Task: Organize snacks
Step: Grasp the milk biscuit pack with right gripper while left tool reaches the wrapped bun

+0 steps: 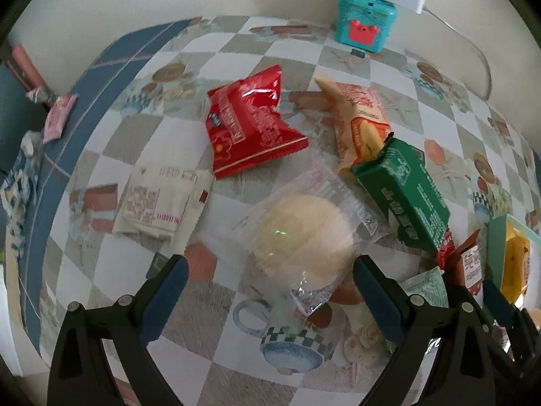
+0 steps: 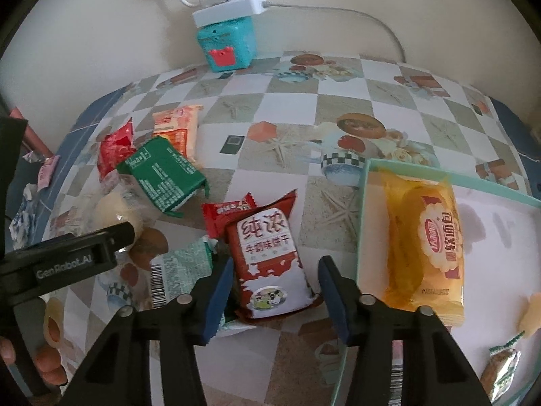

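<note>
My left gripper hangs open over the checked tablecloth, its jaws wide on either side of a pale round bun in a clear wrapper, not touching it. My right gripper stands open around a red-and-white biscuit packet that lies flat on the cloth; a gap shows at the right pad. Just right of it is a teal-rimmed white tray holding a yellow soft-bread packet and a small wrapped sweet.
Loose on the cloth lie a green box, a red bag, an orange packet, a beige packet, a small red wrapper and a green-white wrapper. A teal toy box under a power strip stands by the wall.
</note>
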Demonstrator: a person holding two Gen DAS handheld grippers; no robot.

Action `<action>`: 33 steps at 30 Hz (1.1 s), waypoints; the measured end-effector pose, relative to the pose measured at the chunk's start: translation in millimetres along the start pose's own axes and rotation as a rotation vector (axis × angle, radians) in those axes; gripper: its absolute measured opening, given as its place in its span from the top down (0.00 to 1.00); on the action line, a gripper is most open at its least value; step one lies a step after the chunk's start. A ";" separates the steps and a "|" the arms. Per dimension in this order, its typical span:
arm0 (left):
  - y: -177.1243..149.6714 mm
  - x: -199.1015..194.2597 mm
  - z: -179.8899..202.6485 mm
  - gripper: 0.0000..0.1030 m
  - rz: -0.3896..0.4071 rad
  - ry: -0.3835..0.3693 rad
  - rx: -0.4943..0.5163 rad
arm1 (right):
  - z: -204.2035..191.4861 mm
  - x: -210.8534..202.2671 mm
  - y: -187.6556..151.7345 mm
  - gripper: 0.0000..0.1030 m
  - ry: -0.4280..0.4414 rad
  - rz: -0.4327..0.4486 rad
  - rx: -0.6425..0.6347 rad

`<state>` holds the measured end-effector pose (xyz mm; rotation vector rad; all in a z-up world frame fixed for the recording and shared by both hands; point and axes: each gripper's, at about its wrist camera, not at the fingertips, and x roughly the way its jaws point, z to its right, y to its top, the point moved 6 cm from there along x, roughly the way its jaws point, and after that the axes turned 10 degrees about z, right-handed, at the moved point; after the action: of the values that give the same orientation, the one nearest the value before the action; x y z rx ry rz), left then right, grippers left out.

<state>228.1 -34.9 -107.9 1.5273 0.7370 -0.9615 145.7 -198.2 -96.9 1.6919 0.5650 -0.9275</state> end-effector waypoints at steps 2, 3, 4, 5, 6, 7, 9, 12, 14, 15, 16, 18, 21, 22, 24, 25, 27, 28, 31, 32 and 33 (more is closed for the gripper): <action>1.9 1.5 3.7 0.05 0.004 0.009 0.023 | -1.8 2.6 -0.6 0.48 -0.008 -0.003 -0.012; 0.6 2.3 3.6 0.05 0.003 0.012 0.027 | -2.9 4.2 -0.9 0.48 -0.007 -0.003 -0.017; -0.2 4.1 3.4 0.05 -0.001 0.015 0.031 | -3.4 5.5 -1.5 0.48 -0.006 -0.003 -0.018; -0.8 5.4 3.2 0.05 -0.004 0.016 0.033 | -3.4 7.0 -2.3 0.48 -0.006 -0.005 -0.017; -1.9 5.6 2.4 0.06 -0.006 0.017 0.034 | -2.7 8.2 -3.1 0.48 -0.008 -0.005 -0.014; -2.2 6.4 1.5 0.06 -0.007 0.019 0.035 | -2.4 8.5 -3.4 0.49 -0.008 -0.002 -0.014; -3.6 6.4 1.1 0.08 -0.008 0.019 0.033 | -2.1 8.8 -4.5 0.51 -0.008 -0.003 -0.013; -6.6 5.9 0.6 0.23 -0.009 0.009 0.037 | -1.0 8.9 -6.0 0.55 0.000 -0.005 0.001; -7.7 5.6 3.9 0.33 -0.015 0.001 0.050 | 0.0 8.1 -6.8 0.57 0.002 -0.007 0.012; -8.5 4.4 6.6 0.39 -0.017 0.003 0.062 | 0.3 7.4 -7.3 0.57 0.001 -0.009 0.016; -8.4 3.6 8.2 0.41 -0.017 0.010 0.069 | 0.8 6.6 -7.9 0.57 0.001 -0.012 0.021; -7.4 1.7 9.8 0.46 -0.018 0.016 0.068 | 2.3 4.2 -9.3 0.58 0.001 -0.017 0.037; -7.2 -1.2 9.1 0.49 -0.026 0.005 0.049 | 4.7 -1.9 -10.8 0.59 0.006 -0.018 0.060; -7.0 -1.9 7.0 0.49 -0.028 0.007 0.045 | 5.3 -3.8 -11.3 0.59 0.006 -0.017 0.065; -6.5 -4.8 2.9 0.50 -0.030 0.021 0.036 | 6.8 -8.9 -13.4 0.59 0.010 -0.019 0.080; -6.5 -6.7 1.7 0.50 -0.029 0.026 0.032 | 7.4 -11.1 -14.4 0.59 0.011 -0.020 0.086; -8.6 -13.2 -0.9 0.50 -0.026 0.033 0.022 | 8.4 -16.1 -16.9 0.59 0.020 -0.020 0.100; -9.1 -16.8 -2.5 0.50 -0.023 0.037 0.016 | 8.7 -19.2 -17.9 0.59 0.025 -0.019 0.109; -10.9 -27.0 -5.1 0.51 -0.009 0.044 0.006 | 8.6 -31.1 -19.4 0.59 0.036 -0.007 0.127; -11.0 -30.2 -5.4 0.52 -0.004 0.045 0.004 | 8.1 -36.1 -19.2 0.59 0.043 0.001 0.133; -11.3 -35.4 -4.9 0.52 0.004 0.046 0.002 | 7.7 -41.5 -18.8 0.59 0.050 0.009 0.138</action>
<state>202.5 -26.2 -81.8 1.5564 0.7652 -0.9268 104.9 -196.2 -75.2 1.8441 0.5362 -0.9382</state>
